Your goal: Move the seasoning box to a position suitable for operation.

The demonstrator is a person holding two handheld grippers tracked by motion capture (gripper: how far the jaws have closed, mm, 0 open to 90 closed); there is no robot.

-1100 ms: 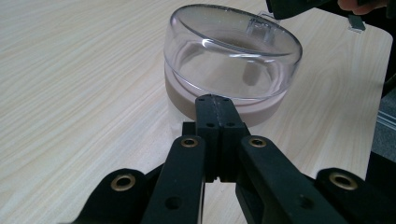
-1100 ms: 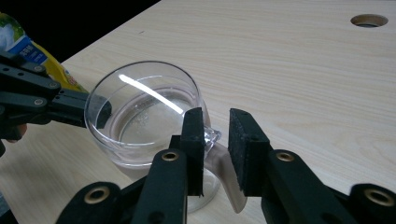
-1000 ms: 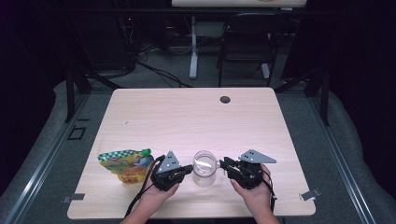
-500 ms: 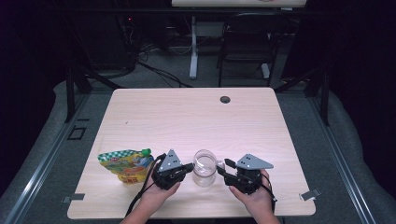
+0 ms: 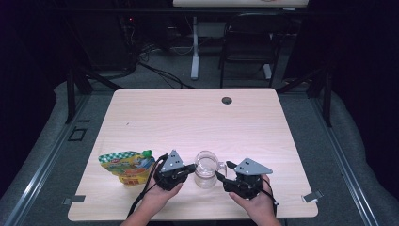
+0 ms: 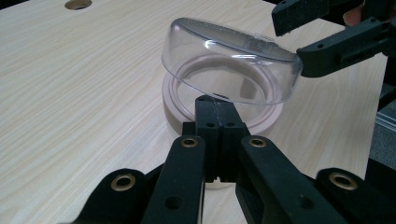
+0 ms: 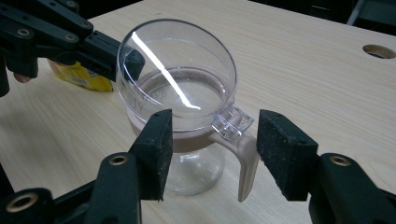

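A small clear plastic jar [image 5: 206, 175] with a beige collar, a beige handle and a hinged clear domed lid [image 6: 231, 65] stands near the table's [image 5: 197, 117] near edge. The left gripper [image 6: 216, 109] has its fingers pressed together on the collar's rim; the right gripper [image 7: 212, 147] has its fingers spread around the handle [image 7: 243, 158]. The jar looks light, stiff and slippery, so the handle is likely the safest hold.

Dark lab — lone table [image 5: 197, 117], floor cables [image 5: 155, 70].

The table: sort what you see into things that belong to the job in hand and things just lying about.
In the job:
jar
clear lid, tilted, pinched by the left gripper
right gripper, open around the handle

Lying about:
snack pouch
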